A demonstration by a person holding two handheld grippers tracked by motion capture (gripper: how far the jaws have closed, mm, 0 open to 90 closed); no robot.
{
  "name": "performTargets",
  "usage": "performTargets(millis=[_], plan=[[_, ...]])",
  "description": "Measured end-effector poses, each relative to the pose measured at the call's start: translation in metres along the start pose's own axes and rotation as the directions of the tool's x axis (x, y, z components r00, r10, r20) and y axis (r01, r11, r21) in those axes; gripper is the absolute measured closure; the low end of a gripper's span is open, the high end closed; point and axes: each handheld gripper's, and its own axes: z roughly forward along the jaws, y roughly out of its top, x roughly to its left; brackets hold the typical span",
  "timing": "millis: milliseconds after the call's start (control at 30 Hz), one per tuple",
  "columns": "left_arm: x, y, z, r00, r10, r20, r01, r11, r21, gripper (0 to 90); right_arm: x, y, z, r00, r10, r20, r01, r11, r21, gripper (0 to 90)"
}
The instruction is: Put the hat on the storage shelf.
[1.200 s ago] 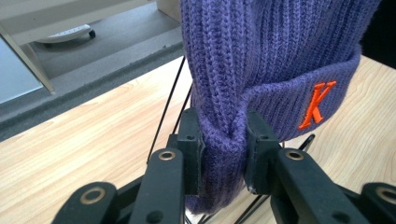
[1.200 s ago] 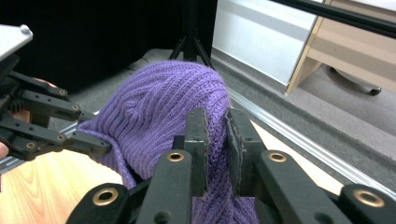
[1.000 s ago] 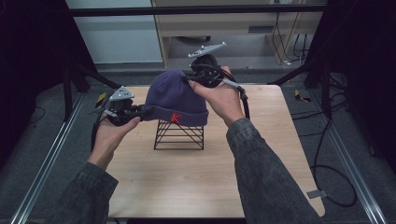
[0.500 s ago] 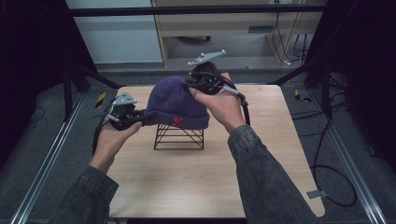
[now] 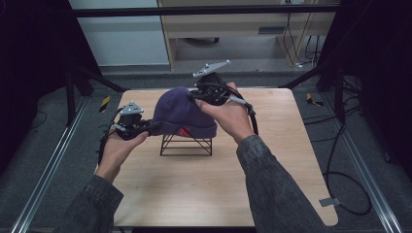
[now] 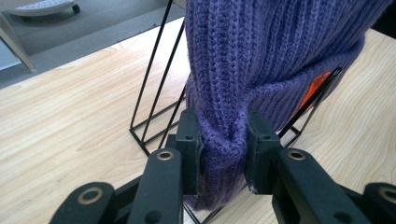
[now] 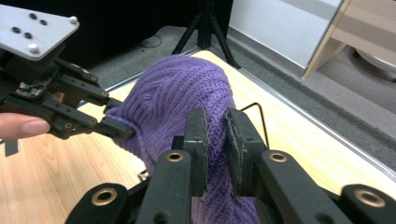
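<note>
Both grippers pinch purple beanie [image 5: 182, 112]: left gripper [image 6: 223, 144] clamps the cuff, right gripper [image 7: 215, 140] the crown; likely lift evenly, clearing wire stand [image 5: 186, 144] on counter [image 5: 214, 184].

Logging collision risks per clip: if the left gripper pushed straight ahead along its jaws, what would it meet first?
The left gripper is already shut on the folded brim of the purple beanie, so more knit comes first. Just behind it stand the rods of the black wire stand, probably next, though depth is hard to judge.

Purple ribbed knit beanie [image 5: 182, 112] draped over black wire stand [image 5: 186, 144] on table.
</note>
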Motion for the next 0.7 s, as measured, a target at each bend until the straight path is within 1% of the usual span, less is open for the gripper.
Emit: performTargets(millis=[33, 133, 233, 400, 500, 567, 600, 633, 700], plan=[[0.000, -0.002, 0.001, 1.0000, 0.004, -0.001, -0.004, 1.0000, 0.007, 70.3, 0.001, -0.001, 0.001, 1.0000, -0.003, -0.004, 0.003, 1.000, 0.005, 79.3], [0.002, -0.008, 0.000, 0.9999, -0.010, -0.003, 0.010, 0.9999, 0.000, 70.3, 0.004, -0.005, 0.003, 0.9999, -0.010, -0.008, 0.010, 1.000, 0.020, 79.3], [0.004, -0.013, 0.000, 0.9998, -0.019, 0.000, 0.019, 0.9998, 0.003, 70.2, 0.007, -0.008, 0.007, 0.9998, -0.012, -0.013, 0.012, 0.999, 0.031, 79.3], [0.005, -0.018, -0.001, 0.9996, -0.028, 0.002, 0.028, 0.9996, -0.001, 70.2, 0.011, -0.009, 0.009, 0.9998, -0.014, -0.016, 0.015, 0.999, 0.034, 79.3], [0.004, -0.019, 0.001, 0.9997, -0.023, 0.001, 0.023, 0.9997, 0.005, 70.1, 0.012, -0.009, 0.010, 0.9997, -0.020, -0.014, 0.021, 0.999, 0.043, 79.3], [0.005, -0.020, 0.002, 0.9997, -0.025, 0.001, 0.025, 0.9997, 0.006, 70.0, 0.012, -0.009, 0.011, 0.9997, -0.016, -0.017, 0.017, 0.999, 0.045, 79.3], [0.006, -0.021, 0.003, 0.9994, -0.033, 0.001, 0.033, 0.9994, 0.005, 70.0, 0.012, -0.010, 0.012, 0.9997, -0.019, -0.018, 0.020, 0.999, 0.045, 79.3], [0.006, -0.022, 0.004, 0.9993, -0.038, 0.000, 0.038, 0.9993, 0.009, 70.0, 0.012, -0.011, 0.013, 0.9997, -0.014, -0.021, 0.015, 0.999, 0.046, 79.3], [0.007, -0.023, 0.008, 0.9995, -0.032, -0.003, 0.032, 0.9991, 0.026, 69.9, 0.011, -0.013, 0.015, 0.9997, -0.010, -0.024, 0.011, 0.998, 0.059, 79.2]])
